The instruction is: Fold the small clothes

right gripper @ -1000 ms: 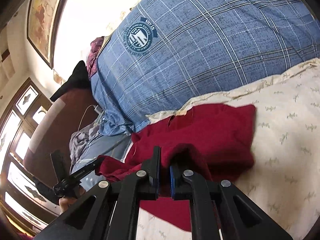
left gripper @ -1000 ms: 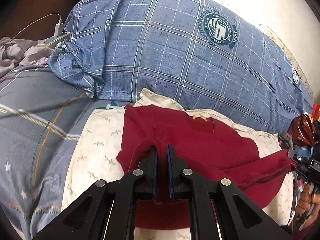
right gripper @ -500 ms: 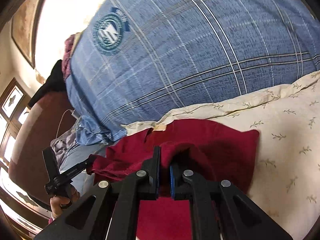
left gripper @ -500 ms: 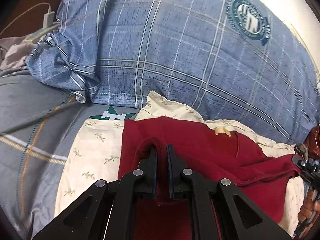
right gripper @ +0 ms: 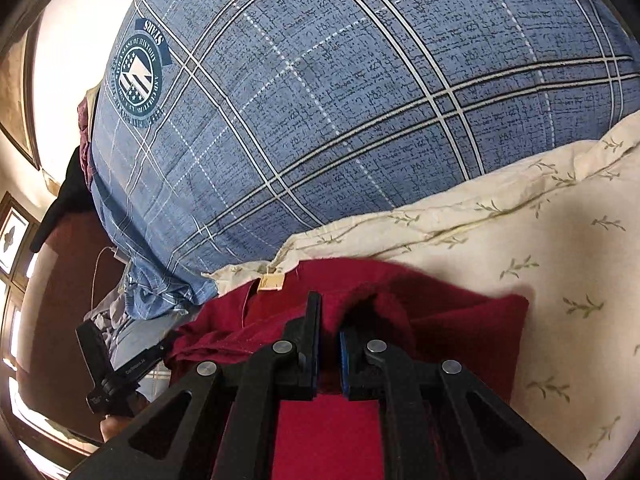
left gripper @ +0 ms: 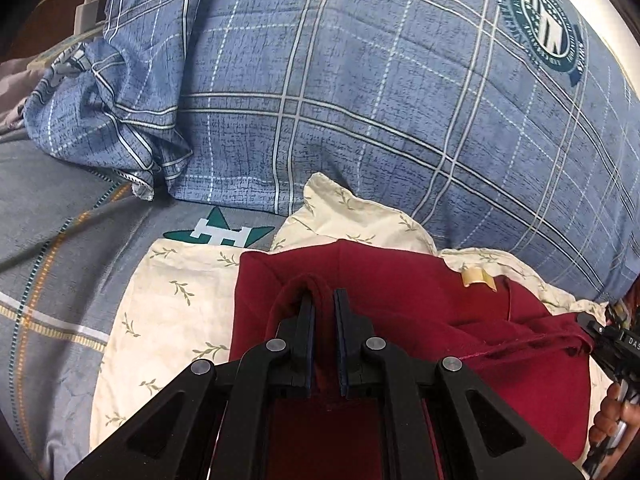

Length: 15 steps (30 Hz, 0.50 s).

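A dark red garment (left gripper: 404, 280) lies on a cream leaf-print cloth (left gripper: 176, 288), its neck label (left gripper: 476, 278) toward the big pillow. My left gripper (left gripper: 323, 296) is shut on a raised fold of the red fabric at its left side. In the right wrist view the same red garment (right gripper: 452, 312) and label (right gripper: 271, 282) show, and my right gripper (right gripper: 329, 316) is shut on a bunched fold at its right side. Each view catches the other gripper at its edge, held by a hand (left gripper: 612, 412).
A large blue plaid pillow (left gripper: 380, 100) with a round crest rises just behind the garment. Grey bedding (left gripper: 60, 216) with a green star lies to the left. A white charger and cable (left gripper: 86, 10) sit at the far left by a dark wooden headboard (right gripper: 60, 320).
Both grippers have carried their red folds forward and down toward the neck label and the pillow. The garment's front part now lies doubled over its back part. Both grips stay shut.
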Each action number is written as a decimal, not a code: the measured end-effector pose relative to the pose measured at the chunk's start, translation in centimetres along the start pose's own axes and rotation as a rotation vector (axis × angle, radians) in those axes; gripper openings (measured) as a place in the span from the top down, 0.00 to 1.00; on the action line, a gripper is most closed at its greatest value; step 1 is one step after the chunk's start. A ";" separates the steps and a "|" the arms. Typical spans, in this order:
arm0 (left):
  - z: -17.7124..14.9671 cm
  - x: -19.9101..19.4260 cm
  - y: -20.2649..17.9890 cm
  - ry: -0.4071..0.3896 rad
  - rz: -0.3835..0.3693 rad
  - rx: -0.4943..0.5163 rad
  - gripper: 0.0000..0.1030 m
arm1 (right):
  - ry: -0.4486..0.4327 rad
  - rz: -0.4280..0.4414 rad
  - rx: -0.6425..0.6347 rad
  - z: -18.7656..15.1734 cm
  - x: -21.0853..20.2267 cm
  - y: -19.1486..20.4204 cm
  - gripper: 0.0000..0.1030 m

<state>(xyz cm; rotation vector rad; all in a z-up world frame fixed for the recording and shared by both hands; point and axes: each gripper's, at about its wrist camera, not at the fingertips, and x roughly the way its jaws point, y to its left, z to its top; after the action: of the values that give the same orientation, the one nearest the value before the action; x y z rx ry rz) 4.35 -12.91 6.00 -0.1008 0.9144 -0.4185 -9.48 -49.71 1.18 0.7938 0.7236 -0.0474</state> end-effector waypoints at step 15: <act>0.6 -2.1 2.5 -0.093 -0.042 -0.083 0.20 | -0.051 -0.021 0.028 0.1 -3.0 -1.1 0.51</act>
<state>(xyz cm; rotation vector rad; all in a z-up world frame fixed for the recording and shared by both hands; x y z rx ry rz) 4.52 -9.85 7.28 -0.2141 0.8396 -0.4113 -11.98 -51.19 2.36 0.8088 0.6843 -0.0967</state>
